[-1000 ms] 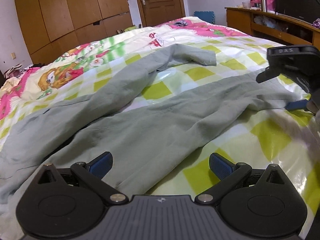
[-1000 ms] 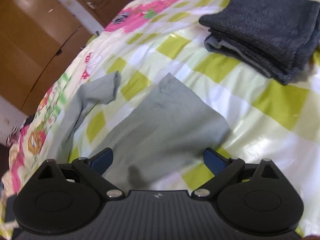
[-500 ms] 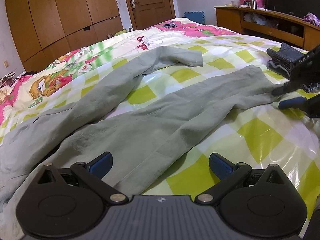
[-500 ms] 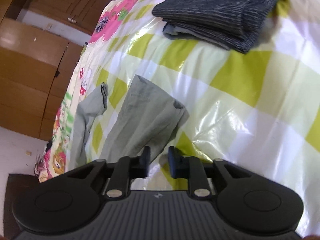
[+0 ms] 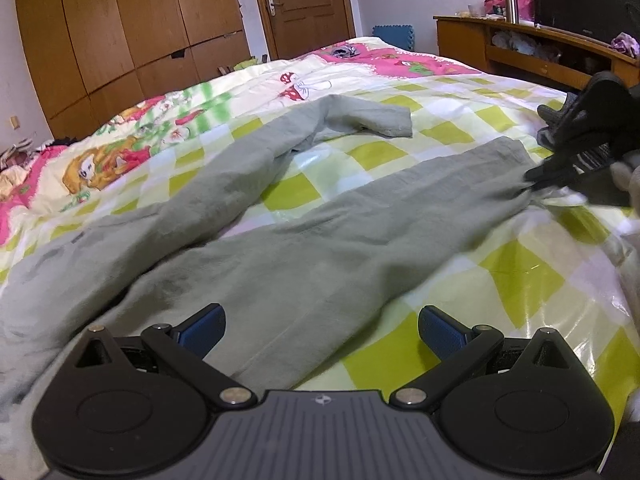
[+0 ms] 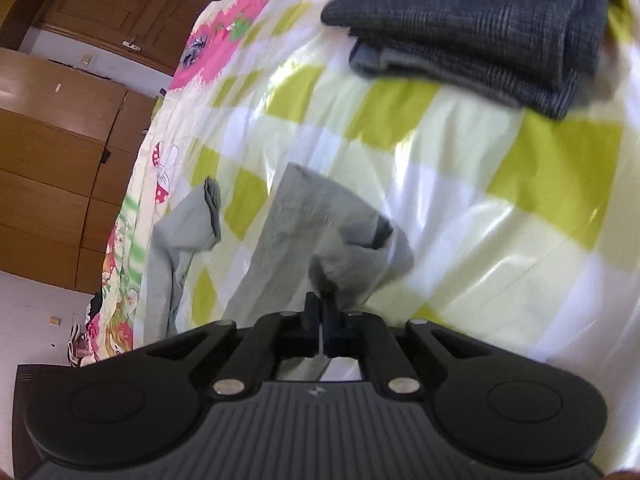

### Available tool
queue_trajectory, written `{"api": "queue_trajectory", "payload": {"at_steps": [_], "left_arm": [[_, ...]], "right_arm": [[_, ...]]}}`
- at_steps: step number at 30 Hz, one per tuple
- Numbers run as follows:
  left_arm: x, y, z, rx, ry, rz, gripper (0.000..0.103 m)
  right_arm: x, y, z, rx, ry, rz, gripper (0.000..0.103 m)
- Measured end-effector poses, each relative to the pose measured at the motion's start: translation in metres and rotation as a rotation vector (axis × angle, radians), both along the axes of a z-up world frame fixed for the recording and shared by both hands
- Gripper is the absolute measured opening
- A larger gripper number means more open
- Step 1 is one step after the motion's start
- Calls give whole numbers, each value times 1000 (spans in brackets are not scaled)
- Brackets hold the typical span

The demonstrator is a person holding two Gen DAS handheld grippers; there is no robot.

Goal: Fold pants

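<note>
The right gripper (image 6: 320,307) has just been closing and pinches the pants (image 5: 320,240) hem. The left gripper (image 5: 321,326) hovers spread wide over the pants' near end.

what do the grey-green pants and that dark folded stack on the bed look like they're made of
Grey-green pants: apparently thin woven cotton or linen with a matte finish; they wrinkle softly and bunch where the right gripper pinches the hem.
Dark folded stack: apparently a thicker knit, charcoal with fine ribbed lines.
Bed cover: looks glossy and smooth, perhaps satin or plastic-coated.

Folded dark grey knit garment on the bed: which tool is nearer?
Right. The right tool, shut on the grey-green pants' leg hem, sits close below the folded dark grey knit garment; the left tool hangs open over the pants' upper part, farther off.
</note>
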State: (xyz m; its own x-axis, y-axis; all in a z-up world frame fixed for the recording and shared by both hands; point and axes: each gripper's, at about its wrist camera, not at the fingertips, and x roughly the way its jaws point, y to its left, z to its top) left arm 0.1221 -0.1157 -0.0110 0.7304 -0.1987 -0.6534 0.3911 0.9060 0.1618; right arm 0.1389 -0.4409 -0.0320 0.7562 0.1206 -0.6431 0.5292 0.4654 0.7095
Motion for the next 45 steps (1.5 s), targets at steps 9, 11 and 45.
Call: {"api": "queue_trajectory", "payload": {"at_steps": [9, 11, 45], "left_arm": [[-37, 18, 19, 8, -30, -19, 103], [-44, 25, 9, 39, 3, -16, 103], [126, 302, 22, 183, -72, 200, 103]], "right_arm": [[-64, -24, 32, -165, 27, 40, 4], [-68, -22, 17, -207, 147, 84, 5], [201, 377, 59, -823, -119, 1341, 51]]}}
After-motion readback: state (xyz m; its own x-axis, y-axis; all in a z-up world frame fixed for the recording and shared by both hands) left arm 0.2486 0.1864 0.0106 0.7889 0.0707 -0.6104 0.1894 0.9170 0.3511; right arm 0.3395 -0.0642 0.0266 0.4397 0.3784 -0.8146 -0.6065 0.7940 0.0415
